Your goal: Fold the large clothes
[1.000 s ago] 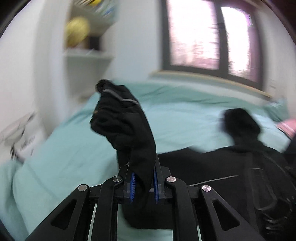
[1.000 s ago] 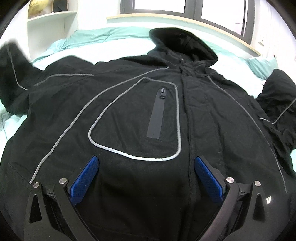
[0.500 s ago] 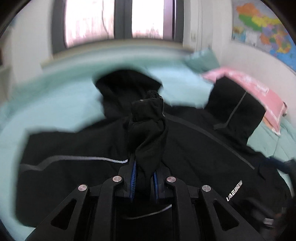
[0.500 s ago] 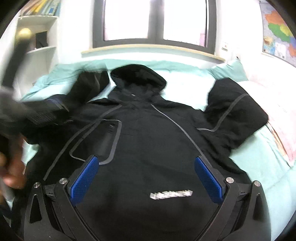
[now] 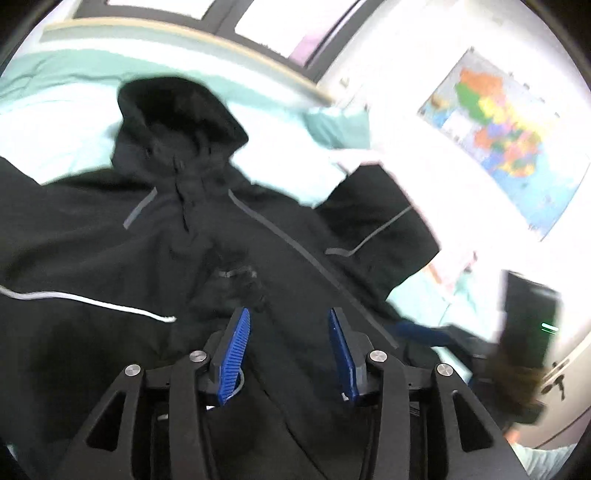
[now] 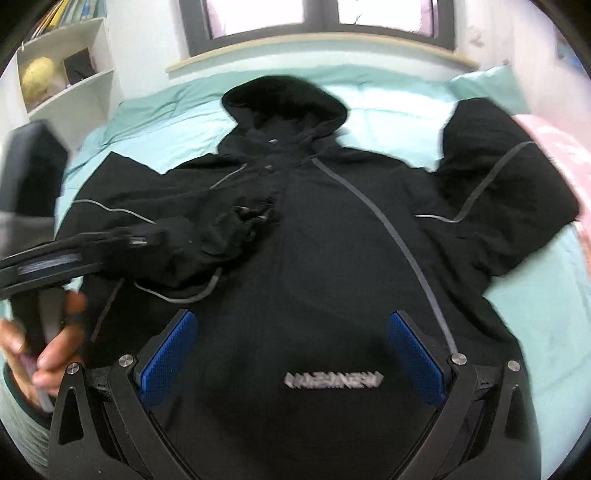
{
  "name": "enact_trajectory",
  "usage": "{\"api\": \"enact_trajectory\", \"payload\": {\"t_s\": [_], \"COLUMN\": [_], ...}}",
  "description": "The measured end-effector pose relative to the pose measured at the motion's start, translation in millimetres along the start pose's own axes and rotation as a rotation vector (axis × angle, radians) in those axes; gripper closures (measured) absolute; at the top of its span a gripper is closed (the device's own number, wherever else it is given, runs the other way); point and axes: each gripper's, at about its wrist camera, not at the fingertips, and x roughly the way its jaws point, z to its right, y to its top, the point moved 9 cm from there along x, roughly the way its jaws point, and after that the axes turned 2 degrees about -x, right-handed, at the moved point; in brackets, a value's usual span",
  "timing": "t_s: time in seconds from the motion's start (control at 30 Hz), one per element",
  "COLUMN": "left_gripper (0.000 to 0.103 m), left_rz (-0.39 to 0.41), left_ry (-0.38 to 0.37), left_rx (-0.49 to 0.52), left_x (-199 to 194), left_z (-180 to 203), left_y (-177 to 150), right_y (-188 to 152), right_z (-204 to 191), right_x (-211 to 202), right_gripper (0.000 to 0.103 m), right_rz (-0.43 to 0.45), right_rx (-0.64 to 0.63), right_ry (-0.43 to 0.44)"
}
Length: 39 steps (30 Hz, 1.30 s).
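Note:
A large black hooded jacket [image 6: 332, 258] with grey piping lies front up on the teal bed [image 6: 406, 122], hood toward the window. Its left sleeve [image 6: 207, 229] lies folded across the chest, cuff near the zip; it also shows in the left wrist view [image 5: 232, 284]. Its right sleeve [image 6: 498, 192] spreads out to the right. My left gripper [image 5: 288, 332] is open and empty just above the folded sleeve. My right gripper [image 6: 291, 347] is wide open and empty above the jacket's lower front.
A white shelf unit [image 6: 66, 81] with a yellow object stands left of the bed. A pink cover [image 6: 554, 147] lies at the bed's right. A window [image 6: 314, 22] is behind. A wall map [image 5: 498, 140] hangs right. The person's hand [image 6: 40, 350] holds the left gripper.
My left gripper carried the left sleeve across over the jacket's chest, then opened and let it go. The right gripper stayed open and pulled back from the jacket.

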Motion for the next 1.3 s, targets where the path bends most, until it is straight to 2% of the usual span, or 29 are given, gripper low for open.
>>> {"api": "enact_trajectory", "payload": {"t_s": [0.07, 0.17, 0.27, 0.3, 0.33, 0.37, 0.43, 0.53, 0.67, 0.73, 0.8, 0.9, 0.97, 1.03, 1.1, 1.13, 1.17, 1.3], "left_gripper": [0.057, 0.057, 0.057, 0.057, 0.057, 0.057, 0.057, 0.057, 0.057, 0.057, 0.057, 0.057, 0.057, 0.057, 0.057, 0.057, 0.057, 0.057], "left_rz": [0.046, 0.089, 0.114, 0.122, 0.127, 0.126, 0.13, 0.192, 0.253, 0.243, 0.19, 0.063, -0.021, -0.084, -0.107, -0.109, -0.117, -0.101], "left_ry": [0.013, 0.091, 0.199, 0.244, 0.299, 0.343, 0.437, 0.518, 0.524, 0.499, 0.48, 0.507, 0.524, 0.583, 0.606, 0.608, 0.607, 0.618], "left_rx": [0.005, -0.002, -0.034, -0.03, -0.029, -0.031, -0.027, 0.026, 0.05, 0.019, -0.017, -0.056, -0.082, -0.065, -0.045, -0.034, -0.027, -0.024], "left_x": [-24.0, -53.3, -75.6, -83.9, -91.3, -96.5, -111.2, -129.1, -132.4, -118.0, -90.9, -36.1, -0.8, 23.6, 32.7, 31.7, 30.0, 28.0], "left_z": [-0.9, -13.5, -39.4, -48.2, -57.3, -65.1, -78.5, -78.2, -63.0, -63.6, -70.6, -89.4, -105.8, -119.9, -123.6, -122.3, -122.1, -120.7], "left_y": [4.1, 7.4, 13.0, 14.5, 14.9, 14.1, 12.4, 17.6, 33.3, 38.4, 35.9, 18.6, -1.0, -19.1, -27.6, -27.6, -27.7, -25.4], "right_y": [12.6, 33.1, 44.4, 43.9, 42.8, 42.5, 48.5, 67.2, 104.4, 114.3, 119.6, 105.2, 91.6, 73.7, 49.0, 35.3, 27.9, 26.0], "right_z": [-5.9, -19.8, -31.3, -38.4, -44.4, -53.6, -57.9, -49.8, -0.4, 32.6, 66.6, 102.3, 117.0, 127.6, 142.2, 150.6, 154.3, 150.5], "right_x": [15.0, 49.6, 99.1, 113.9, 122.7, 131.6, 127.2, 89.7, 17.3, -11.6, -29.7, -13.0, 9.8, 40.4, 77.0, 94.7, 101.8, 82.5], "right_gripper": [0.0, 0.002, 0.014, 0.03, 0.058, 0.064, 0.073, 0.073, 0.073, 0.073, 0.073, 0.073, 0.073, 0.073, 0.072, 0.065, 0.063, 0.057], "right_rz": [-0.013, -0.072, -0.153, -0.182, -0.201, -0.214, -0.164, -0.052, 0.112, 0.157, 0.178, 0.075, 0.023, -0.03, -0.121, -0.163, -0.172, -0.158], "right_rx": [0.027, 0.084, 0.176, 0.204, 0.216, 0.225, 0.195, 0.121, 0.039, 0.025, 0.034, 0.039, 0.017, -0.012, 0.021, 0.056, 0.072, 0.044], "right_ry": [0.07, 0.187, 0.235, 0.265, 0.293, 0.334, 0.309, 0.228, 0.045, -0.054, -0.124, -0.122, -0.159, -0.196, -0.203, -0.186, -0.175, -0.187]}}
